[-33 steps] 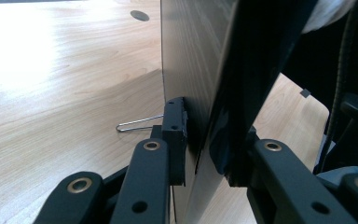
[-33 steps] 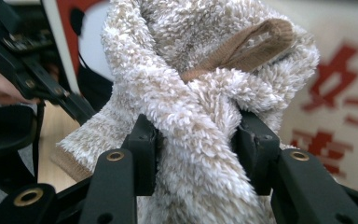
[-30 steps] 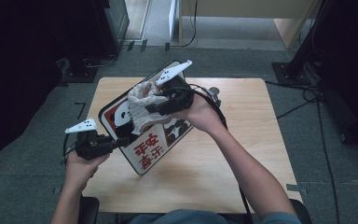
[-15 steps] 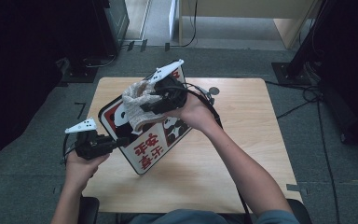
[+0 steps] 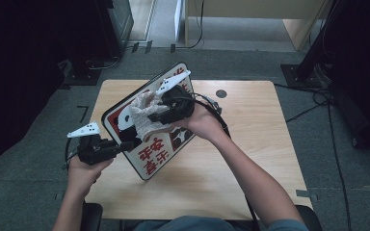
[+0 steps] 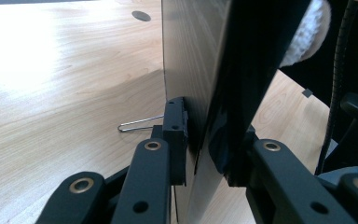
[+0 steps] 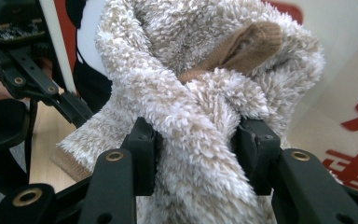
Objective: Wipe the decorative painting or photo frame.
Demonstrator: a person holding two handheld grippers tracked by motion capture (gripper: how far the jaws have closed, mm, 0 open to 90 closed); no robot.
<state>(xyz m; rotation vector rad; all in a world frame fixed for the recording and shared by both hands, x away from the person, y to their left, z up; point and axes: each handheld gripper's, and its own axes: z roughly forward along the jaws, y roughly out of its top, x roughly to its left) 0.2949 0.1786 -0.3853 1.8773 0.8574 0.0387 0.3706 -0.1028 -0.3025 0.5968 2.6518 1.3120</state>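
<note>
My left gripper [image 5: 125,146] has its jaws clamped on the lower edge of the sign board [image 5: 147,166], which I hold tilted up over the tabletop [image 5: 250,144] near its left edge. My right gripper [image 7: 196,144] pinches the fluffy glove [image 7: 196,84], pressing it against the board's face toward the far-left corner.
</note>
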